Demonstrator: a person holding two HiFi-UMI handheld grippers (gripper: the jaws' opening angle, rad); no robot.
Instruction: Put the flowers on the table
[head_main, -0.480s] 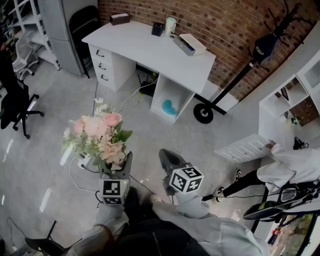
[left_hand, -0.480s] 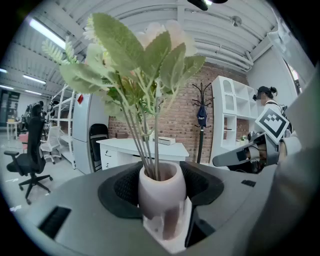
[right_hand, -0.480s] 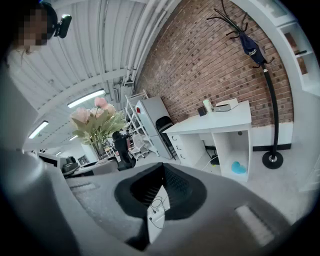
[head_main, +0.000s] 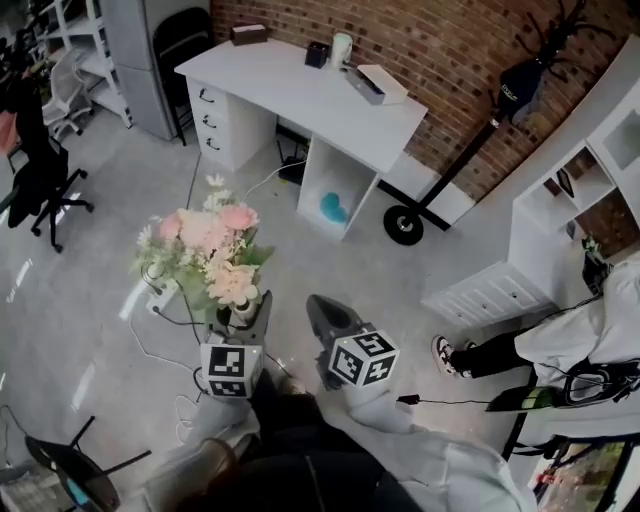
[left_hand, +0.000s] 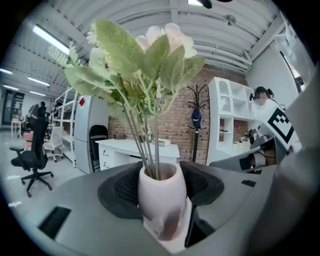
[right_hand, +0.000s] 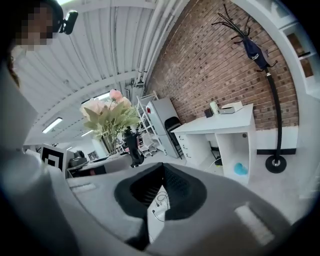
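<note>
Above grey floor (head_main: 80, 300), left gripper (head_main: 244, 318) jaws clamp a pale pink vase (left_hand: 161, 192) of pink-and-cream flowers (head_main: 210, 245) — right gripper (head_main: 318, 306) jaws together, empty.

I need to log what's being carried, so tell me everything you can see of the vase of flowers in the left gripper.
The vase is small, pale pinkish-white, rounded and matte like ceramic, standing upright. It holds thin green stems, broad soft leaves and pink, cream and white flowers, probably artificial. The left gripper clamps it, dark ribbed fingers pressing both sides, above the grey floor, away from the white desk.
</note>
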